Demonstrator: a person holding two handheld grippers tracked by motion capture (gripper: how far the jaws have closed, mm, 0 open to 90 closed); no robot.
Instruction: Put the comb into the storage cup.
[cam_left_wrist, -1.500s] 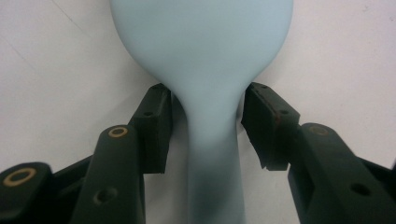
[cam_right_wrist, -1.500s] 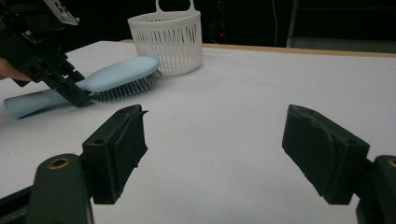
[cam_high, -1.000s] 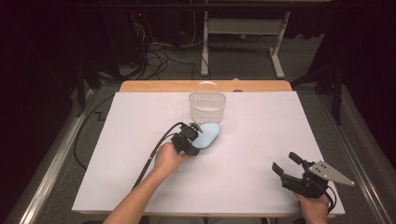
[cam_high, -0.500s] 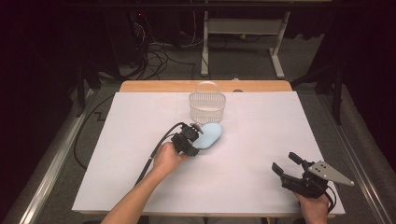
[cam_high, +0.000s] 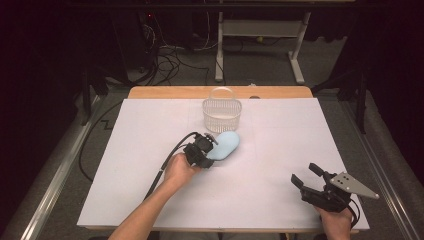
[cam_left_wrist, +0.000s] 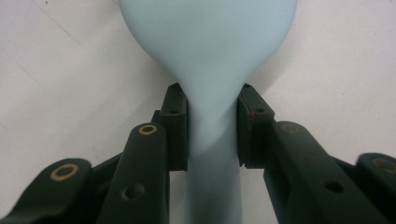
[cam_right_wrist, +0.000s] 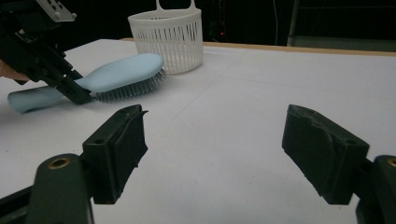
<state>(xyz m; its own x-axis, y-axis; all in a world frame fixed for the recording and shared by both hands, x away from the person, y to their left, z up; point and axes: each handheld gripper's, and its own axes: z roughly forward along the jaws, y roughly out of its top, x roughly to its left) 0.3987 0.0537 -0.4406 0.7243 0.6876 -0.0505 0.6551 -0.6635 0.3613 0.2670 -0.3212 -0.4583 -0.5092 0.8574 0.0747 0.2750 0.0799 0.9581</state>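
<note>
- Against the picture from a second before, little had changed: the left gripper (cam_high: 204, 150) remained clenched on the light-blue hairbrush (cam_high: 223, 145) near the middle of the white table (cam_high: 280, 145), perhaps a touch farther toward the person, and the right gripper (cam_high: 309, 179) kept its place near the table's near right corner.
- The brush head lay just in front of the white basket (cam_high: 221, 113); whether the two touched could not be told.
- The left gripper view alone showed the grip: both pads (cam_left_wrist: 176, 126) pressed on the narrow neck of the hairbrush (cam_left_wrist: 210, 56), where the handle widens into the head.
- The right gripper view showed its own jaws spread wide and empty over bare table (cam_right_wrist: 261, 102), and, farther off, the brush (cam_right_wrist: 121, 72) bristles-down, its head just beside the basket (cam_right_wrist: 167, 35).
</note>
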